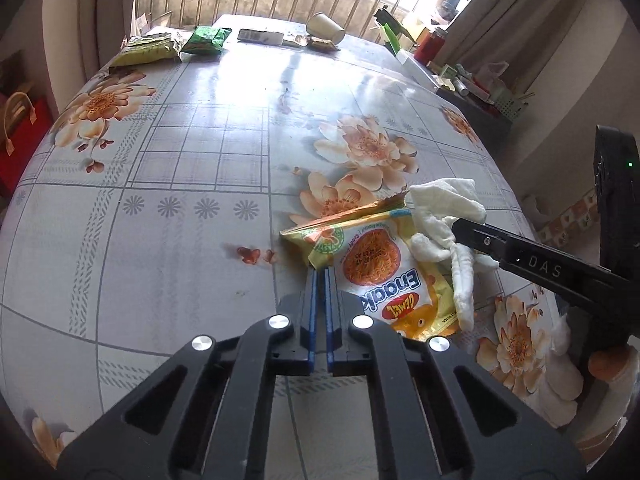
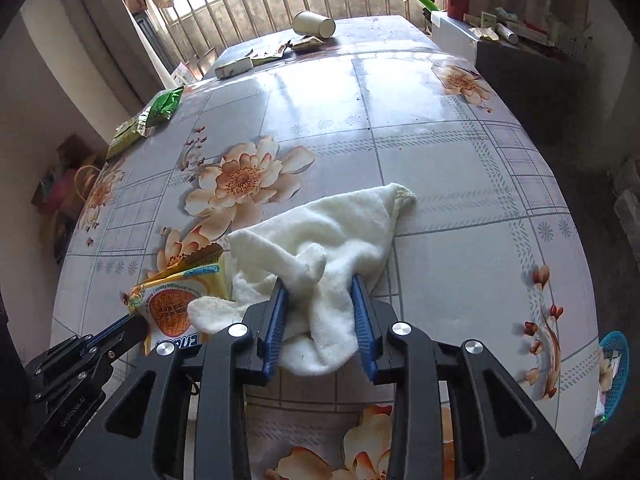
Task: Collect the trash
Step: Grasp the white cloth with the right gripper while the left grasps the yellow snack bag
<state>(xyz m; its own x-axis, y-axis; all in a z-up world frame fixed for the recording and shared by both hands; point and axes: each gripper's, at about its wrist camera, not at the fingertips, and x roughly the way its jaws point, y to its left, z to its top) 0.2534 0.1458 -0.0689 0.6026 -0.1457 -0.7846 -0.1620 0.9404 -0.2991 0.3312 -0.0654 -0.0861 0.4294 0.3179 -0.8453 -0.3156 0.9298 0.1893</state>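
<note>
Sunlight from the barred window falls across a flowered tablecloth. Near the front edge, the left gripper is clenched on the corner of a yellow noodle packet, which still lies flat on the cloth. Just beside it, the right gripper has its pads pressed into a bunched white cloth. Collecting looks barely begun: at the far end wait green packets, a tipped paper cup, a small box and torn wrappers. A blue basket sits off the table's right side, perhaps the bin.
</note>
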